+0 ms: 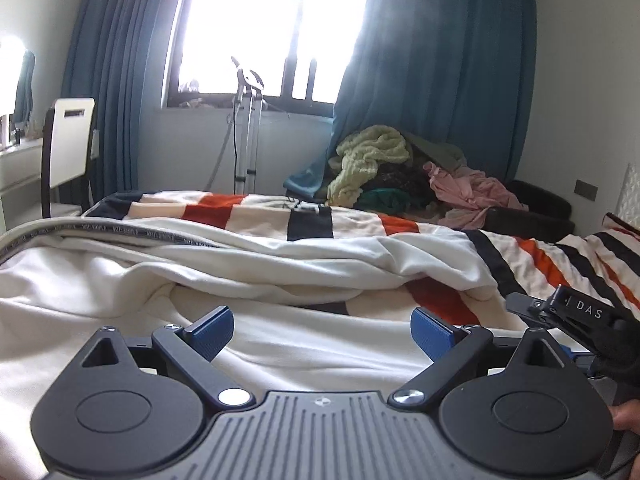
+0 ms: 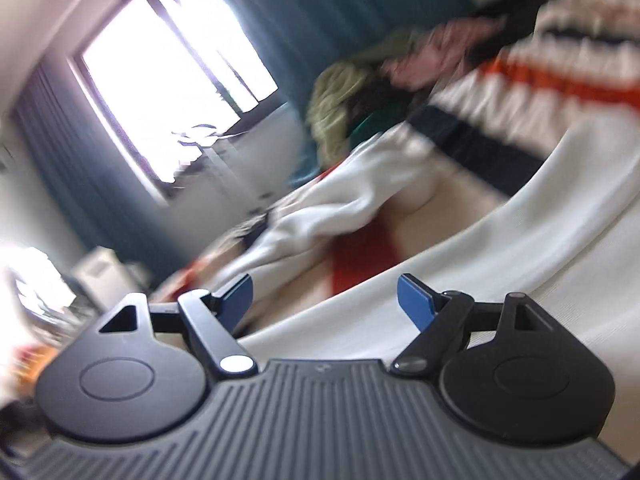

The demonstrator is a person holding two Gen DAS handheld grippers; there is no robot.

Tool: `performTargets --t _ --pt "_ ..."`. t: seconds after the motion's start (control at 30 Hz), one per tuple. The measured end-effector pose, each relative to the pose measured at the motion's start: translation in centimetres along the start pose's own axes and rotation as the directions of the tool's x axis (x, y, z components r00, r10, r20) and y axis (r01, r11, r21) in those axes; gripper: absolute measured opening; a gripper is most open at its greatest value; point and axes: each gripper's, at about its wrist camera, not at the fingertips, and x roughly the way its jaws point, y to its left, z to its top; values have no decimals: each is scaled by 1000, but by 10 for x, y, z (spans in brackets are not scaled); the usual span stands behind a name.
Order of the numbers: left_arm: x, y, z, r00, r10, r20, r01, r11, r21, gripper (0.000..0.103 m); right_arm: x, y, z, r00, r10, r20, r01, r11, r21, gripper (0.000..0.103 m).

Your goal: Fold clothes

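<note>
A white garment (image 1: 200, 264) lies spread and partly folded over on a bed with a striped cover (image 1: 540, 256). My left gripper (image 1: 322, 330) is open and empty, low over the near part of the white cloth. The other gripper's black body (image 1: 576, 312) shows at the right edge. In the blurred, tilted right wrist view my right gripper (image 2: 324, 298) is open and empty just above the white garment (image 2: 520, 248), with a bunched part (image 2: 320, 216) ahead of it.
A pile of clothes (image 1: 404, 172), yellow-green, dark and pink, sits at the bed's far side; it also shows in the right wrist view (image 2: 360, 80). Blue curtains (image 1: 440, 60) frame a bright window. A white chair (image 1: 68, 148) and desk stand at left.
</note>
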Motion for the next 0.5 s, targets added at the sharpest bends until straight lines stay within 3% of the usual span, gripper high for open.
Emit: performTargets --t 0.13,0.27,0.4,0.5 --pt "8 6 -5 998 55 4 -55 998 -30 101 32 2 7 996 61 -68 -57 997 51 83" --pt "25 21 -19 994 112 -17 -113 990 -88 101 99 -29 17 994 50 -95 -20 956 294 82" --pt "48 36 -25 989 140 -48 -146 980 -134 101 152 -49 28 996 -77 -34 84 928 362 79" --pt "64 48 -30 984 161 -72 -171 971 -167 101 171 -55 44 983 -181 30 154 901 406 73"
